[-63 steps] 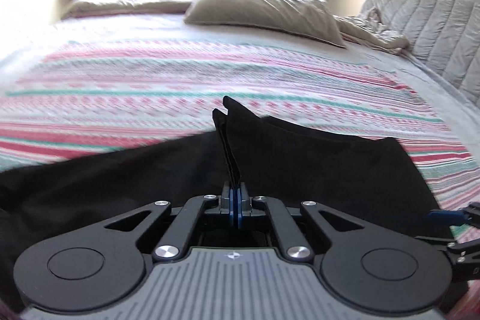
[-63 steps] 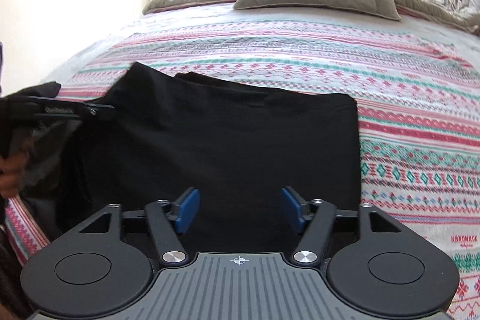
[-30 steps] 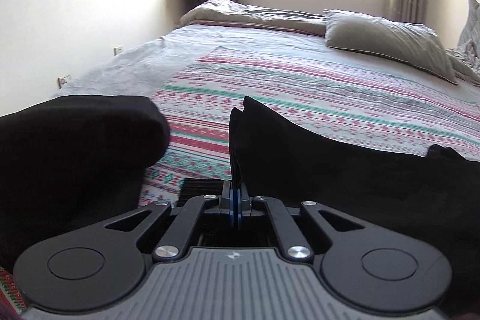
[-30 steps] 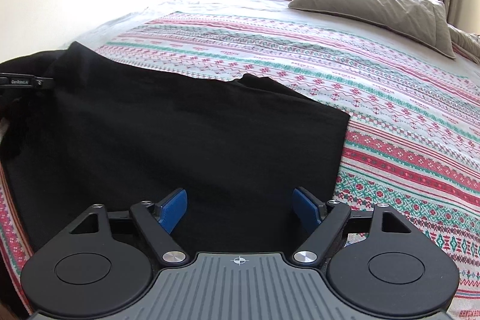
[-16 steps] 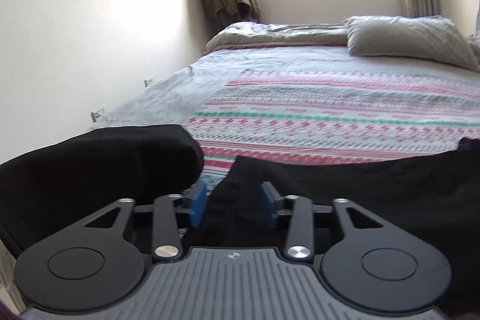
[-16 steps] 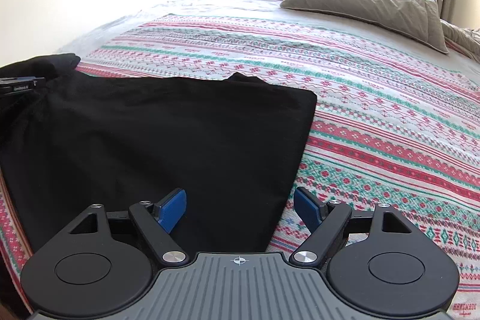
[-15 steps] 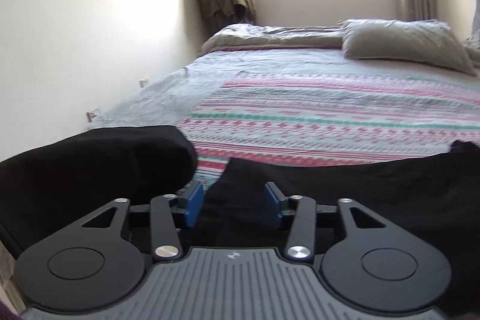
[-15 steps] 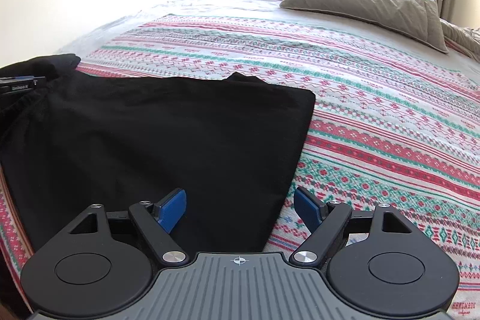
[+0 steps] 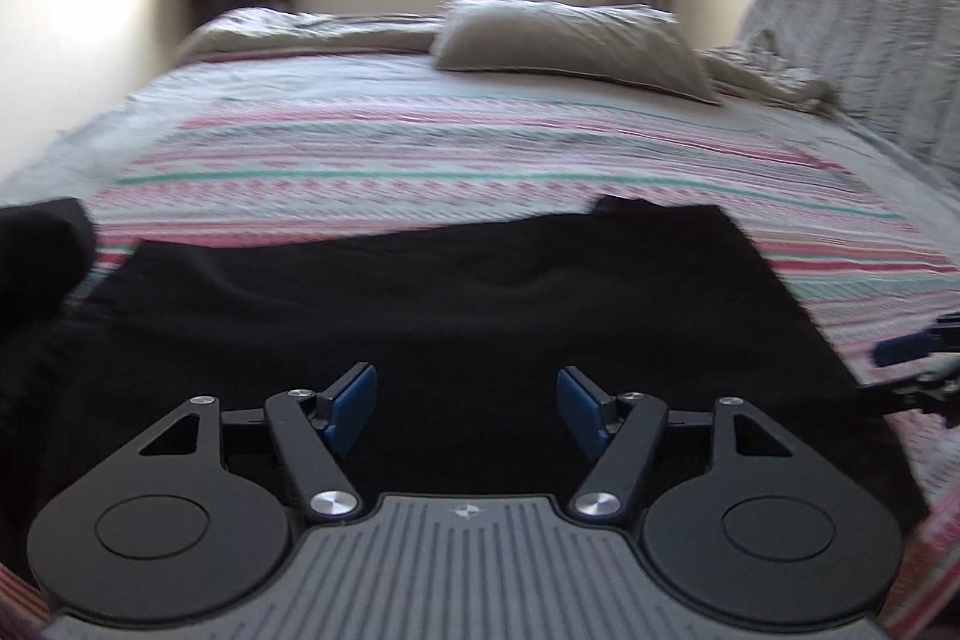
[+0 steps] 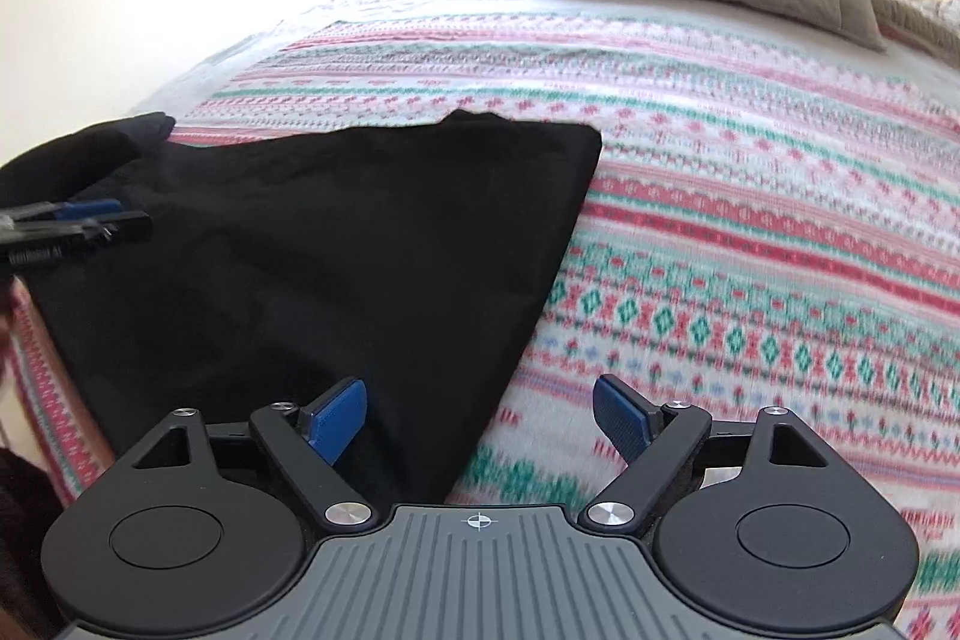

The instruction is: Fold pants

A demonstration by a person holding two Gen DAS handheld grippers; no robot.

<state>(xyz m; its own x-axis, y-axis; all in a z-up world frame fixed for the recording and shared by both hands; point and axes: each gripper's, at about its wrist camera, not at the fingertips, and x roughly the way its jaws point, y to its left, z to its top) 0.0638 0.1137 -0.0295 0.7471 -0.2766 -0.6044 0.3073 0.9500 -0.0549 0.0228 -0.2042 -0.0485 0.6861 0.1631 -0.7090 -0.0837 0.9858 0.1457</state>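
Released a second ago, the black pants [image 9: 456, 316] now lie flat on the striped blanket [image 10: 750, 244], long axis crosswise ahead of the left gripper [image 9: 467, 403], whose empty jaws are opening wide. Their right edge runs between the right gripper's [image 10: 480, 418] wide, opening, empty jaws; open blanket lies beyond.
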